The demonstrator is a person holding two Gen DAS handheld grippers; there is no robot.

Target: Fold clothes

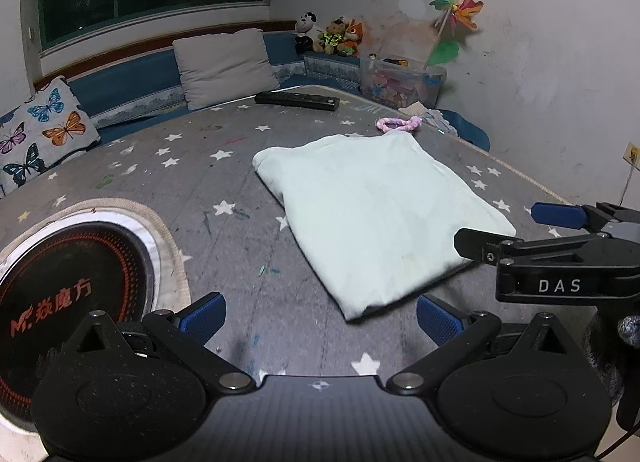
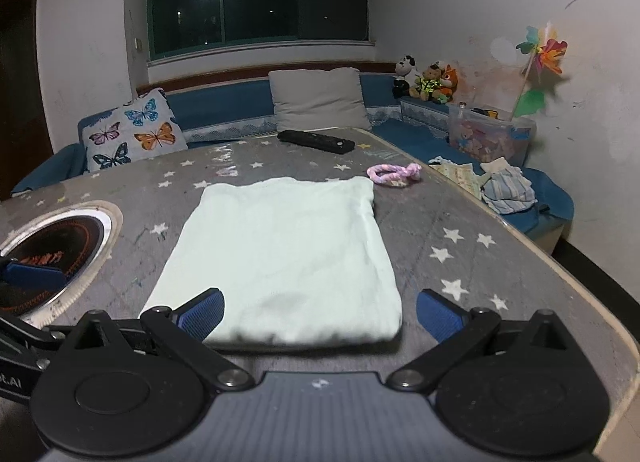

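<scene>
- Right gripper (image 2: 319,312) fills the bottom of its own view, jaws spread wide, nothing between them; the near hem of the pale green garment (image 2: 288,258) lies just ahead.
- Left gripper (image 1: 321,316) at the bottom of the left view, jaws also spread and empty.
- Garment sits folded into a rough square at the centre of the starred table (image 2: 448,222), flat, corners roughly aligned.
- Pink braided loop (image 2: 394,174) lies just beyond the upper-right corner of the garment.
- Risk: a low jaw could snag the near hem and drag the top layer, undoing the fold.
- Risk: another fold could bunch the thick stack unevenly.
</scene>
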